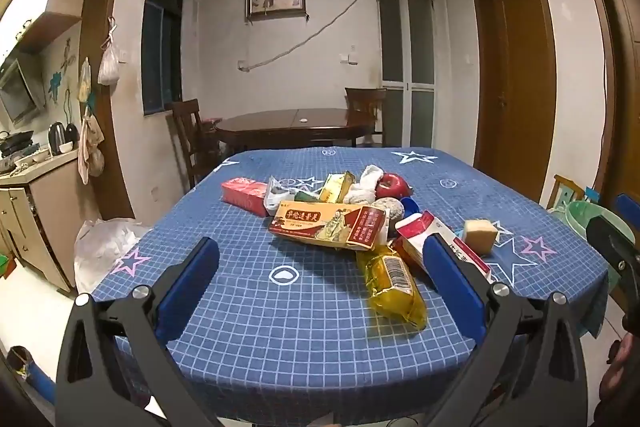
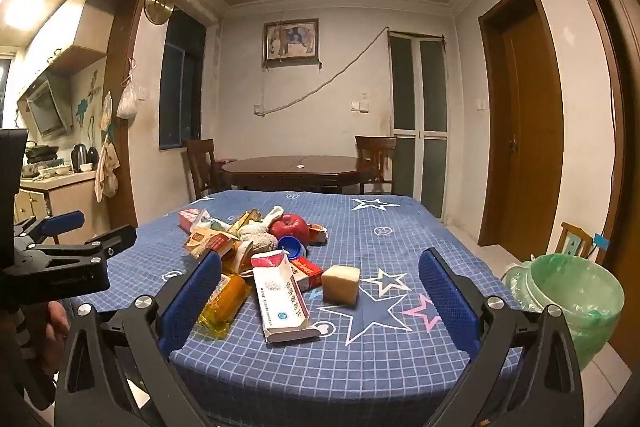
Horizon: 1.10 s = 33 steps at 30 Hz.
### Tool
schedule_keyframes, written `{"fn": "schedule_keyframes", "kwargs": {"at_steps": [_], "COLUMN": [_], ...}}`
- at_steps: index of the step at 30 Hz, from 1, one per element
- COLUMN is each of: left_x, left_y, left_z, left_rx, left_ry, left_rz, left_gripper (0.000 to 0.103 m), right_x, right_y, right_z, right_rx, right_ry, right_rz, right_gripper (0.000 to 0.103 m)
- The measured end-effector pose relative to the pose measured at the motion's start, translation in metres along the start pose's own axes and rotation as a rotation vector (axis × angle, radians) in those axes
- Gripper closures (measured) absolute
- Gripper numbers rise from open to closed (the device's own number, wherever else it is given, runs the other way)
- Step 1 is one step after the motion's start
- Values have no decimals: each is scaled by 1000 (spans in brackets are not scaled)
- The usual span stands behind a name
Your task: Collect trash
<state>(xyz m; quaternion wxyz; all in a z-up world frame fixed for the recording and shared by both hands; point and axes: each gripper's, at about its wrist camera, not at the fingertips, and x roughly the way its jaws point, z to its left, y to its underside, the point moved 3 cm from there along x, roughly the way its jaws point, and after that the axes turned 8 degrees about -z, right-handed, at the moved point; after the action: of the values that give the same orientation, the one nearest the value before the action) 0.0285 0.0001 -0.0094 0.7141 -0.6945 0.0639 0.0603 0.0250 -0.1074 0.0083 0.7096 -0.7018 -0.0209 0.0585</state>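
Note:
A pile of trash lies on the blue star tablecloth (image 1: 280,307): a brown-red carton (image 1: 328,223), a yellow wrapper (image 1: 394,285), a white-red box (image 2: 280,297), a yellow sponge block (image 2: 341,284), a red apple (image 2: 290,227), a red box (image 1: 244,195) and crumpled paper (image 1: 366,187). My left gripper (image 1: 320,257) is open and empty, near the table's front edge before the pile. My right gripper (image 2: 320,267) is open and empty, with the white-red box and the sponge between its fingers' line of sight. A bin with a green bag (image 2: 576,295) stands at the table's right.
A white plastic bag (image 1: 104,247) lies on the floor left of the table. A dark wooden table (image 2: 296,167) with chairs stands behind. A kitchen counter (image 1: 36,179) is at the left, wooden doors (image 1: 516,83) at the right.

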Motion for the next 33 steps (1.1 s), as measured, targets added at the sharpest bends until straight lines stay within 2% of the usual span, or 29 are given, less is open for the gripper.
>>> {"fn": "schedule_keyframes", "kwargs": {"at_steps": [4,9,16,33], "left_x": [-4,8,15,15], "left_y": [1,2,6,2], "left_z": [2,-4,2,-3], "left_rx": [3,27,5,17], "left_ry": [-6,-17,-13,-20], "left_rz": [8,66,103,69], "left_gripper": [5,5,16,17], "right_x": [-2,-2,-2,-1], "right_y": [-1,-2,-3,-2], "right_z": [1,-1,-1,1], "right_rx": [-2,-1,-5,-6], "right_ry": [0,-5,-7,-9], "right_rz": [-5,-4,-3,4], "right_gripper": [4,4,4,4]}}
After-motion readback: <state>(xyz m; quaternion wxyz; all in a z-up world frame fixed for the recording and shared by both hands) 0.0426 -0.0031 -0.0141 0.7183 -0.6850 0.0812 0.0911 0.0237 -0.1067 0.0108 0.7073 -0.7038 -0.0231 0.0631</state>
